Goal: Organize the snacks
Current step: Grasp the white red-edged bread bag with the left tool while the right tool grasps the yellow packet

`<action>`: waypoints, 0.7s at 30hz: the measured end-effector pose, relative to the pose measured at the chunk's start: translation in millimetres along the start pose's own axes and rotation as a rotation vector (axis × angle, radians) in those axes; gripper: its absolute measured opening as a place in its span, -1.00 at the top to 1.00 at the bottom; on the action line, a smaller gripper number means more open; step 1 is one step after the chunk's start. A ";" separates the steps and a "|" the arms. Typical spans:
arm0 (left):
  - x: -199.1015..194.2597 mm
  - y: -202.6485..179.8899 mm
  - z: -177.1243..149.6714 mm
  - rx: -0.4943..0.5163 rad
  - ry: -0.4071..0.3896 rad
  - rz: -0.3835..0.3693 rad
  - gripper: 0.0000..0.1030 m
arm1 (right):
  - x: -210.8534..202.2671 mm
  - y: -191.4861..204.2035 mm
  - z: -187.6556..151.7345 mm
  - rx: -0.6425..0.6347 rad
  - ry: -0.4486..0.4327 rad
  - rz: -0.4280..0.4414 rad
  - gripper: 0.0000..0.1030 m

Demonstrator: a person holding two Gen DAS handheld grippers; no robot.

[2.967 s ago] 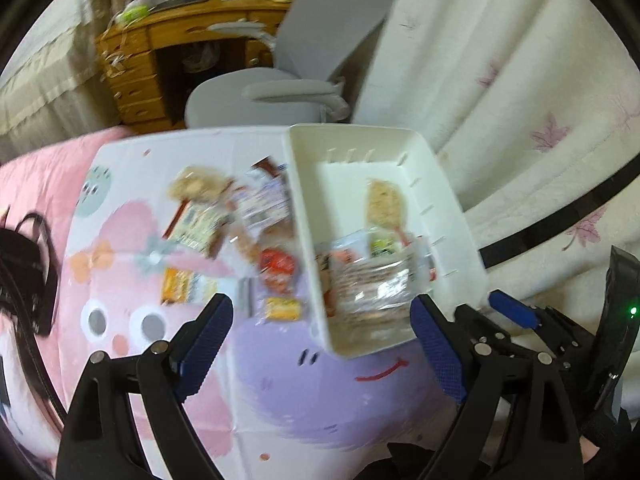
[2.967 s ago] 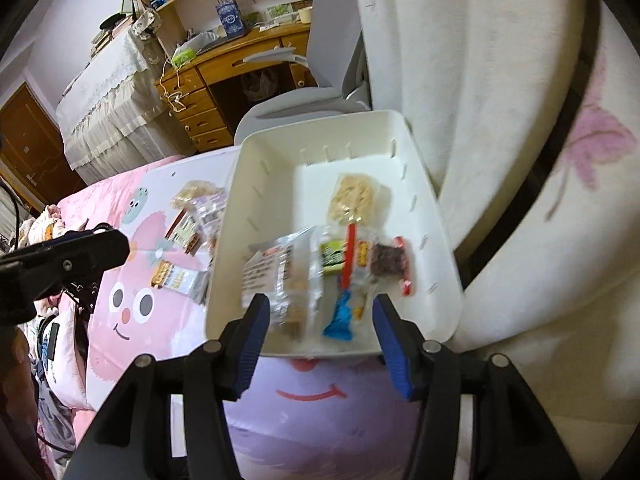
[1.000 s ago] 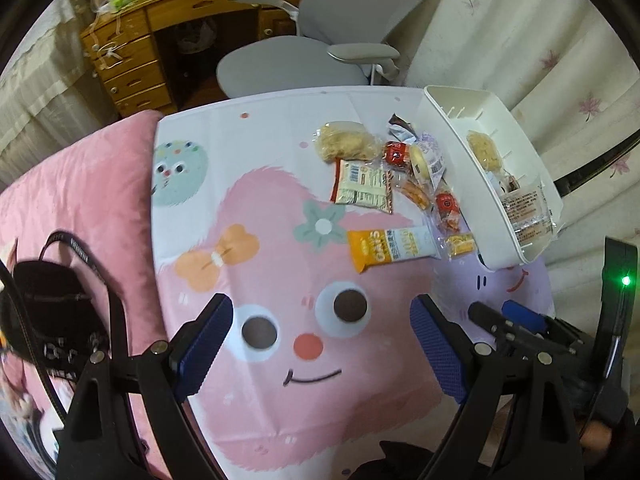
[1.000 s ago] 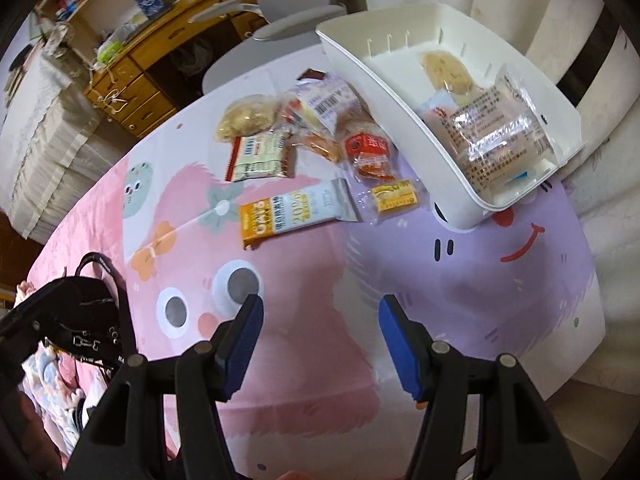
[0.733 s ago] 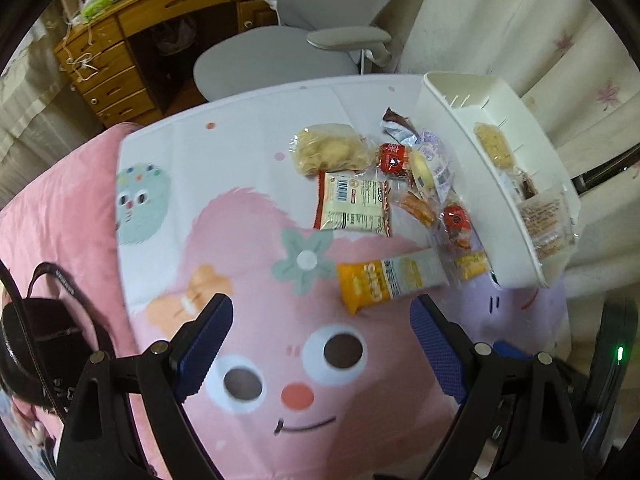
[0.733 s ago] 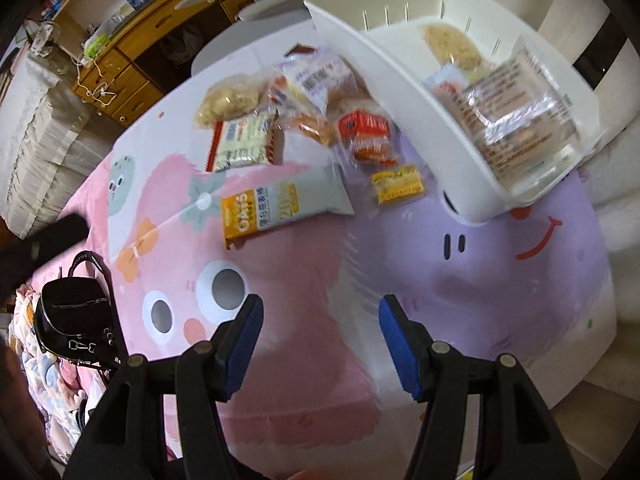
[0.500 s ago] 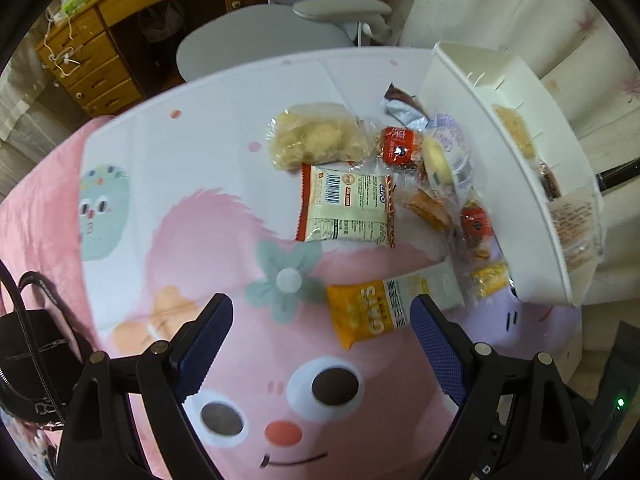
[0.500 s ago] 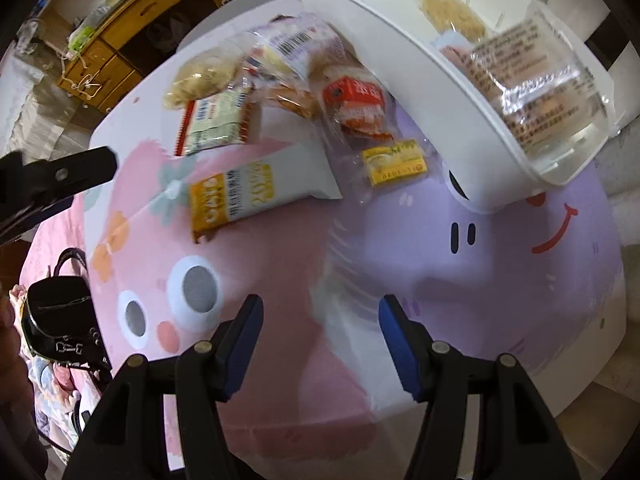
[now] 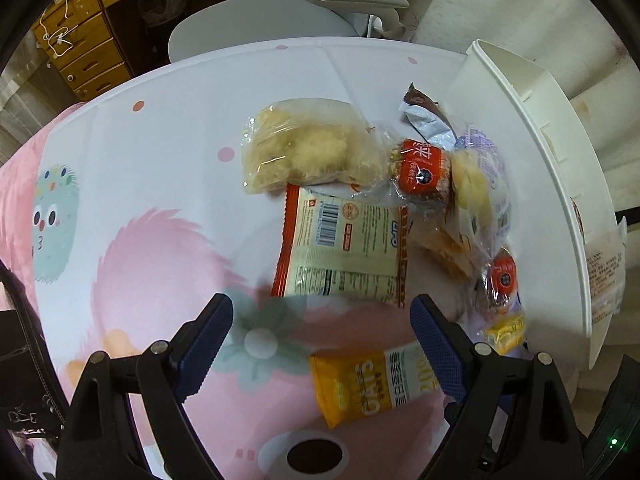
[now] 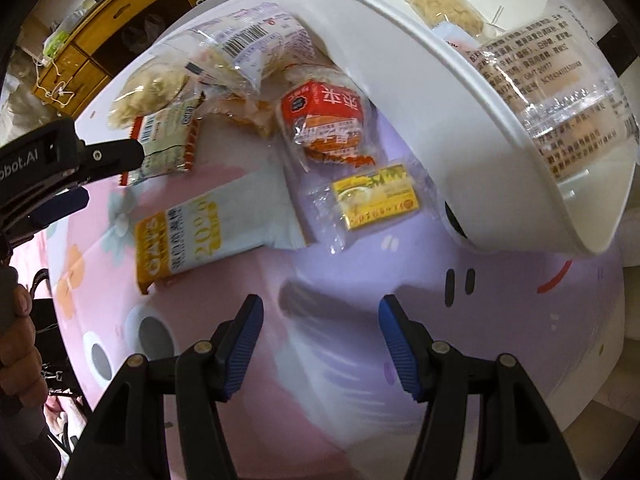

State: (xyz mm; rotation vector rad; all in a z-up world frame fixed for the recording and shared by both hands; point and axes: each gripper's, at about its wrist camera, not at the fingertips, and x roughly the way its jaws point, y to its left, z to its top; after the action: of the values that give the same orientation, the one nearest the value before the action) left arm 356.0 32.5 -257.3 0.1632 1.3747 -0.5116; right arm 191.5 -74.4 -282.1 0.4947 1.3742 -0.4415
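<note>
Several wrapped snacks lie in a heap on the cartoon tablecloth beside a white bin (image 9: pixel 556 184) (image 10: pixel 400 80). My left gripper (image 9: pixel 320 332) hangs open just above the cloth, in front of a red-edged cream packet (image 9: pixel 340 252) and beside an orange oats bar (image 9: pixel 372 384) (image 10: pixel 208 228). A clear bag of pale puffs (image 9: pixel 308 152) lies behind the packet. My right gripper (image 10: pixel 320 336) is open and empty over bare cloth, short of a small yellow packet (image 10: pixel 376 196) and a red-labelled cake (image 10: pixel 324 116). In the bin rest a clear labelled bag (image 10: pixel 560 92) and a rice cracker (image 10: pixel 440 4).
A grey office chair (image 9: pixel 280 12) and a wooden desk with drawers (image 9: pixel 88 40) stand beyond the table's far edge. A black bag (image 10: pixel 40 320) lies at the left edge. A hand (image 10: pixel 16 344) holds the left gripper's handle. Curtains hang behind the bin.
Both grippers have dropped closer to the table and toward the snack heap, so the snacks look much larger. Neither jaw gap has changed; nothing was picked up.
</note>
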 end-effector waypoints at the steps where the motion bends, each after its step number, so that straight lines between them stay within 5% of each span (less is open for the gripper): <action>1: 3.0 -0.4 0.7 0.000 0.001 -0.001 -0.74 | 1.3 -0.3 0.6 0.001 0.000 -0.003 -0.16; 21: 35.5 -9.4 8.1 -0.009 -0.101 0.050 -0.73 | 11.8 -23.7 3.8 0.022 -0.363 -0.126 -0.42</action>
State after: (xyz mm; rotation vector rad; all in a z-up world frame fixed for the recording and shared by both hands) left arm 362.9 12.0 -288.1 0.1616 1.2708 -0.4656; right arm 182.8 -96.1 -295.1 0.3265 1.0532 -0.6179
